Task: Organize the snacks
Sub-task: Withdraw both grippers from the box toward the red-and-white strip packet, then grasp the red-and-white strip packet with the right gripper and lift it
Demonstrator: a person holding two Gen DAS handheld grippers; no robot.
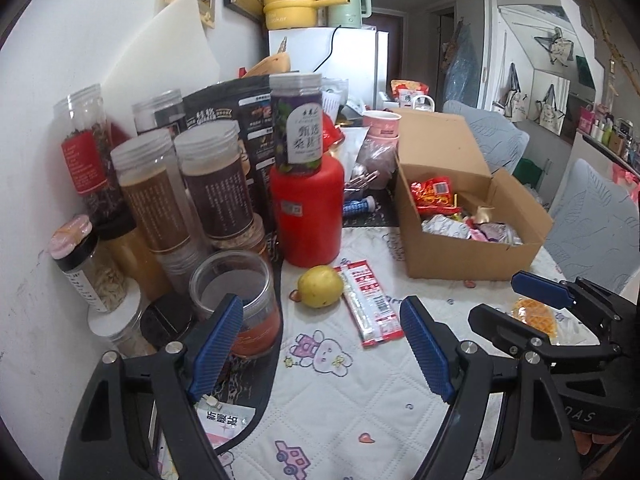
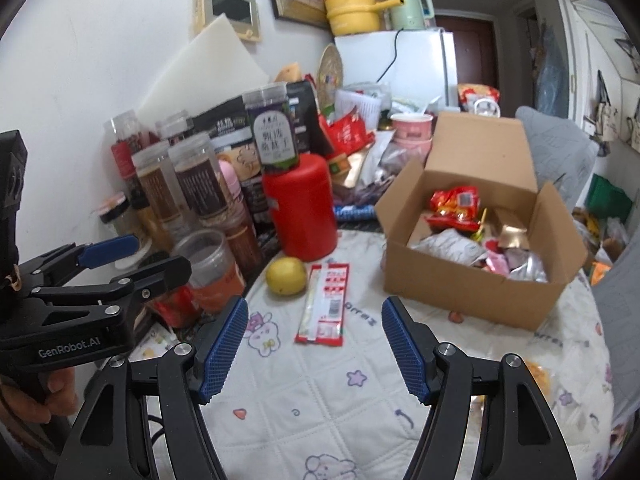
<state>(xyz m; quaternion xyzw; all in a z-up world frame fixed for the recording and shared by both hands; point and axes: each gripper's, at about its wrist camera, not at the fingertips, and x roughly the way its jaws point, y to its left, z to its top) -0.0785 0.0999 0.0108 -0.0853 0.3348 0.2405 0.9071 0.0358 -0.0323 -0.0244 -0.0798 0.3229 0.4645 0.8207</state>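
Note:
A long red-and-white snack packet (image 1: pixel 368 300) (image 2: pixel 324 304) lies flat on the quilted tablecloth (image 1: pixel 340 408), next to a yellow lemon (image 1: pixel 320 286) (image 2: pixel 286 276). An open cardboard box (image 1: pixel 472 258) (image 2: pixel 460 292) at the right holds several wrapped snacks. My left gripper (image 1: pixel 322 344) (image 2: pixel 158 256) is open and empty, just short of the packet. My right gripper (image 2: pixel 314 340) (image 1: pixel 500 300) is also open and empty, in front of the packet and box. An orange waffle snack (image 1: pixel 536 316) (image 2: pixel 538 380) lies partly hidden behind the right gripper.
Several tall jars (image 1: pixel 148 192) (image 2: pixel 196 184) and a red canister (image 1: pixel 308 212) (image 2: pixel 300 212) with a purple jar on top crowd the left against the wall. A clear tub (image 1: pixel 236 300) stands close to my left finger. Pink cups and bags pile up behind the box.

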